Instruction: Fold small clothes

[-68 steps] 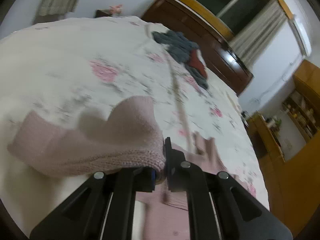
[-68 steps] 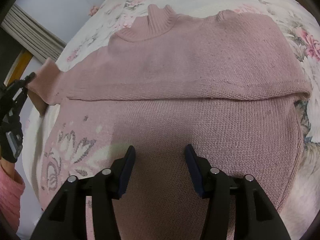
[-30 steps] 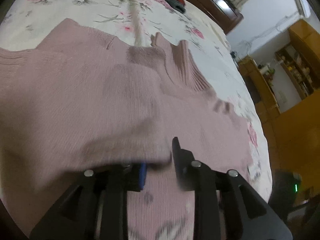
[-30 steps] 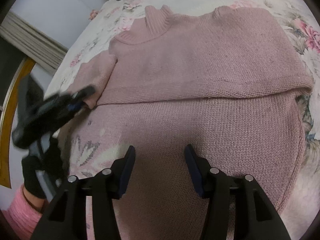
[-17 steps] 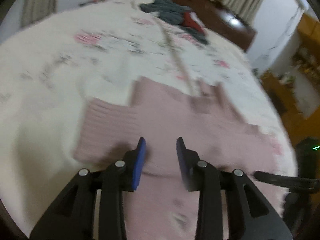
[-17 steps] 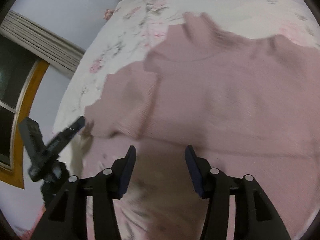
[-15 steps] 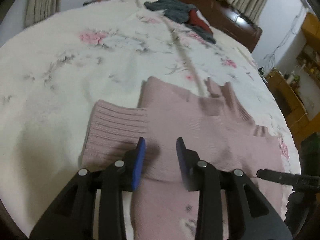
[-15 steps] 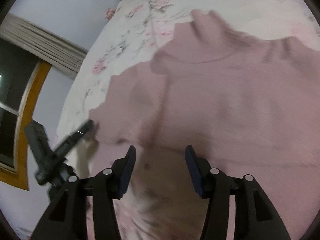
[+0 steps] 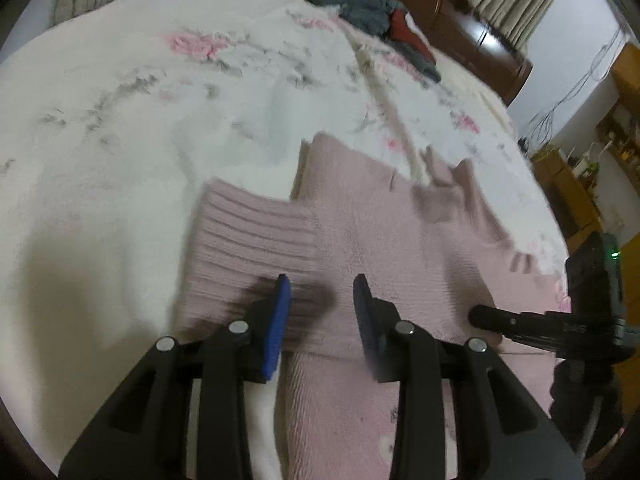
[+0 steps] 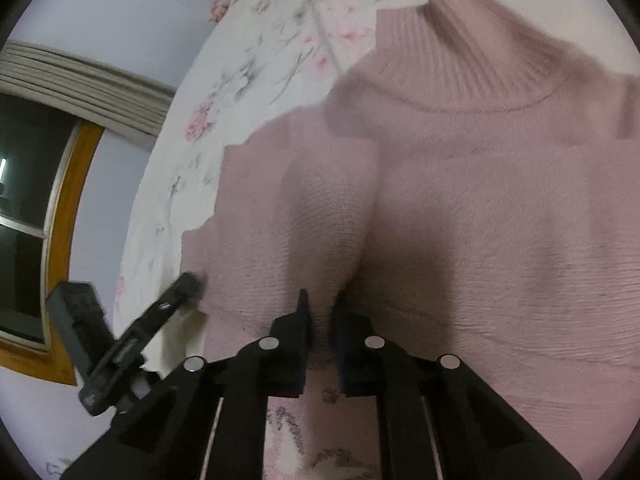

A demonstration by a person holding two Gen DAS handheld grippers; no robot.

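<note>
A pink knit turtleneck sweater (image 9: 400, 248) lies flat on the floral bedspread (image 9: 140, 120). Its ribbed sleeve cuff (image 9: 248, 240) is folded in over the body. My left gripper (image 9: 320, 300) hovers open just above the cuff edge, with nothing between its fingers. In the right wrist view the sweater (image 10: 500, 200) fills the frame, collar (image 10: 480, 64) at the top. There my right gripper (image 10: 320, 308) is shut on a raised fold of the folded sleeve. Each gripper shows in the other's view: the right gripper (image 9: 520, 320) and the left gripper (image 10: 176, 296).
A heap of dark grey and red clothes (image 9: 372, 12) lies at the far end of the bed, by the wooden headboard (image 9: 472, 28). A wood-framed window (image 10: 60, 208) is at the left, and wooden furniture (image 9: 580, 200) stands beyond the bed's right edge.
My left gripper carried the sleeve over the sweater's body, let it go and opened. My right gripper moved left across the sweater and shut on a fold of the sleeve.
</note>
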